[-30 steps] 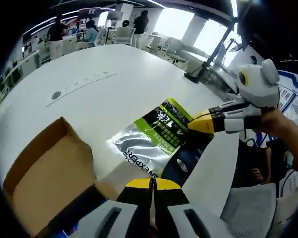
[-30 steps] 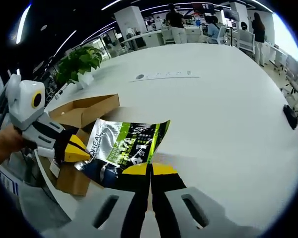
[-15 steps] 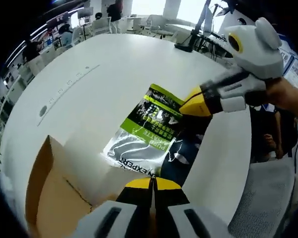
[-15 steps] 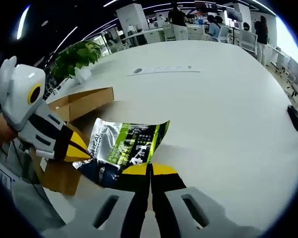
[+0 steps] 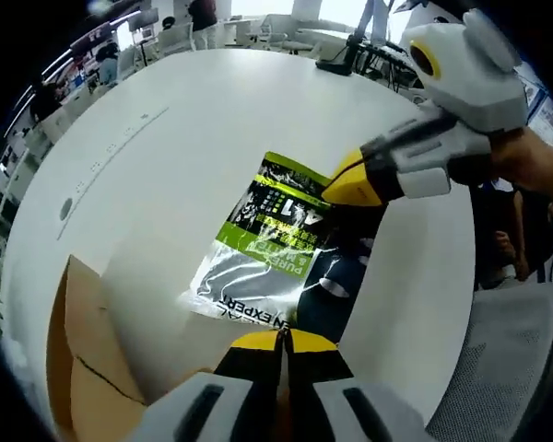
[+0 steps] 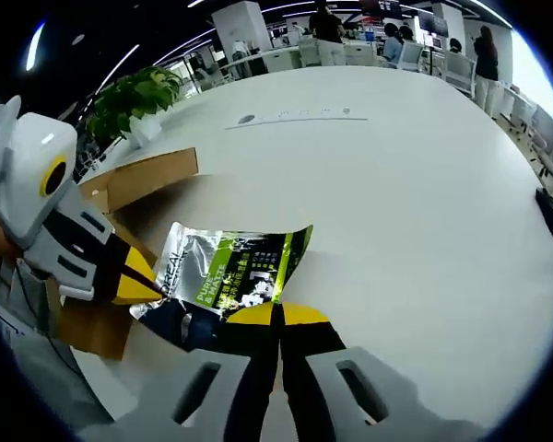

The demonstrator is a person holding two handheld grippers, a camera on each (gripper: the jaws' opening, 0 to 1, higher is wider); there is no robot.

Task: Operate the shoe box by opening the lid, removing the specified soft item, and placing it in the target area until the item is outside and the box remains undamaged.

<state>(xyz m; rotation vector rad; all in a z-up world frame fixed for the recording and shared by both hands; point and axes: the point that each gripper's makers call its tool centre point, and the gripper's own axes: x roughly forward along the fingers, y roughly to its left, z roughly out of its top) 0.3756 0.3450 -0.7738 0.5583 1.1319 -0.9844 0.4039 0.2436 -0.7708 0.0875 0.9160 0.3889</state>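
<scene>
A soft pouch (image 5: pixel 275 241), green, silver and dark blue, hangs just above the white table (image 5: pixel 194 120) and casts a shadow on it. In the left gripper view my left gripper (image 5: pixel 281 340) is shut on the pouch's near edge. The right gripper (image 5: pixel 348 181) comes in from the right and pinches the far side. In the right gripper view the pouch (image 6: pixel 232 274) lies ahead of my right gripper (image 6: pixel 278 314), which is shut on its near edge, while the left gripper (image 6: pixel 138 284) grips its left corner. The open cardboard shoe box (image 6: pixel 140 178) stands behind and to the left, and it is low on the left as the box (image 5: pixel 81 364) in the left gripper view.
A potted plant (image 6: pixel 136 96) stands at the table's far left edge. A flat socket strip (image 6: pixel 300 115) is set in the tabletop. A black object (image 6: pixel 547 211) sits at the right edge. People and desks are far behind. A hand (image 5: pixel 537 170) holds the right gripper.
Both grippers keep their hold on the pouch and have carried it a little away from the box. The left gripper view has tilted, so the box sits lower and further left.
</scene>
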